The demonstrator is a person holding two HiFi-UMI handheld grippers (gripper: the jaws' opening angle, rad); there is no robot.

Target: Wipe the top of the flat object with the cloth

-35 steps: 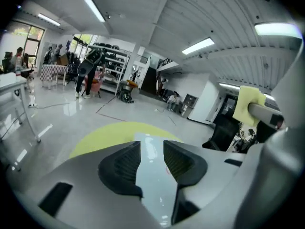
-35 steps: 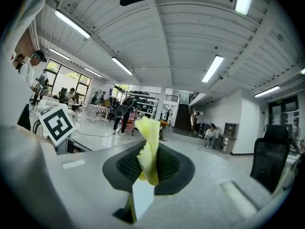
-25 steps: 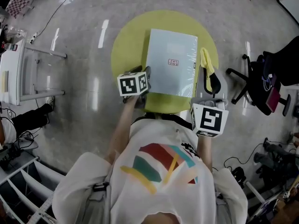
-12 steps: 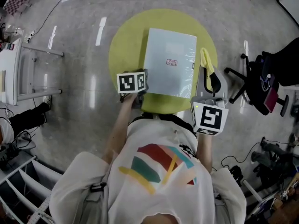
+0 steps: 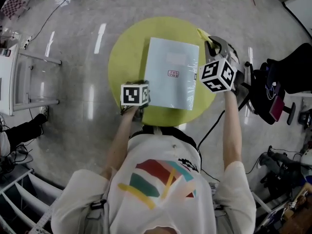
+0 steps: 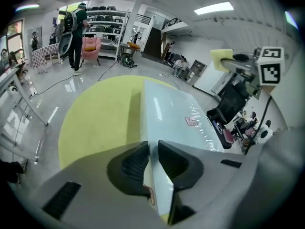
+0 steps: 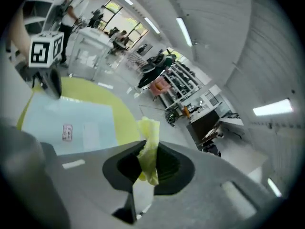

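Note:
A flat pale-blue wrapped box (image 5: 171, 74) lies on the round yellow table (image 5: 126, 52). My left gripper (image 5: 145, 101) sits at the box's near left corner. In the left gripper view its jaws (image 6: 152, 146) have just been closing, and they now press on the edge of the box (image 6: 176, 111). My right gripper (image 5: 211, 43) hovers at the table's far right rim, beside the box, shut on a yellow cloth (image 5: 203, 33). The right gripper view shows the cloth (image 7: 150, 130) pinched between the pads and sticking up, with the box (image 7: 71, 118) below and to the left.
A black office chair (image 5: 279, 82) stands on the floor right of the table. A white rack (image 5: 14, 77) and cables are at the left. Someone's shoe (image 5: 27, 126) shows at the left edge. A person (image 6: 76, 27) stands far off in the room.
The right gripper has swung from the table's near right side to its far right rim, rolling over with the yellow cloth. The left gripper has stayed at the box's near left corner.

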